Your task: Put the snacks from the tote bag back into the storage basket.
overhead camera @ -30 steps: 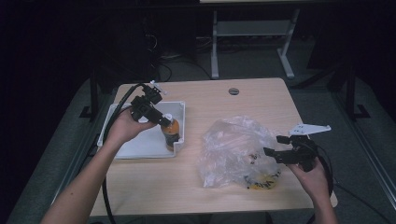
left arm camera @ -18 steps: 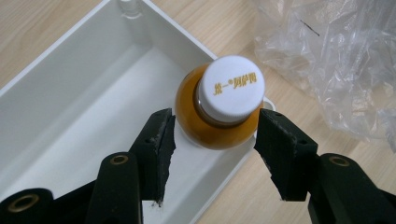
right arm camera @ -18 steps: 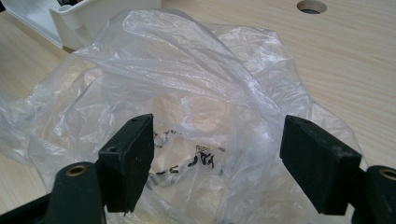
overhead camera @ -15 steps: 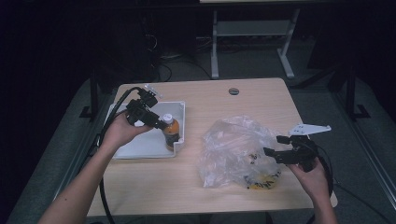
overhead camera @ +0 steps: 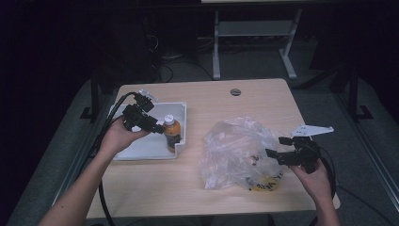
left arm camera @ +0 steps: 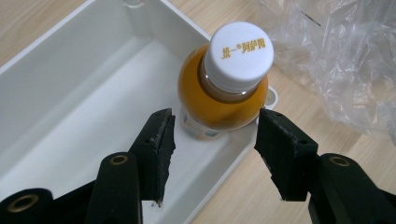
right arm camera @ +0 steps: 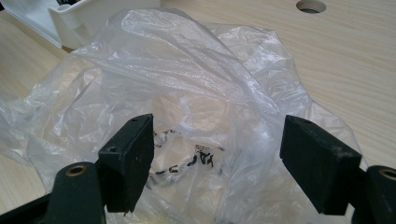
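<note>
My left tool (left arm camera: 215, 135) stands open, its matte black pads apart from the bottle (left arm camera: 224, 88): round, amber-filled, smooth white cap, upright in a corner of the rigid white plastic tray (left arm camera: 84, 93). My right tool (right arm camera: 217, 158) gapes wide and empty before the crinkled clear plastic bag (right arm camera: 187, 84) on the wood-grain table (right arm camera: 364, 70).

A dim lab or workroom: a wooden bench (overhead camera: 207, 101), cables (overhead camera: 162, 70) on grey floor at 12 o'clock
</note>
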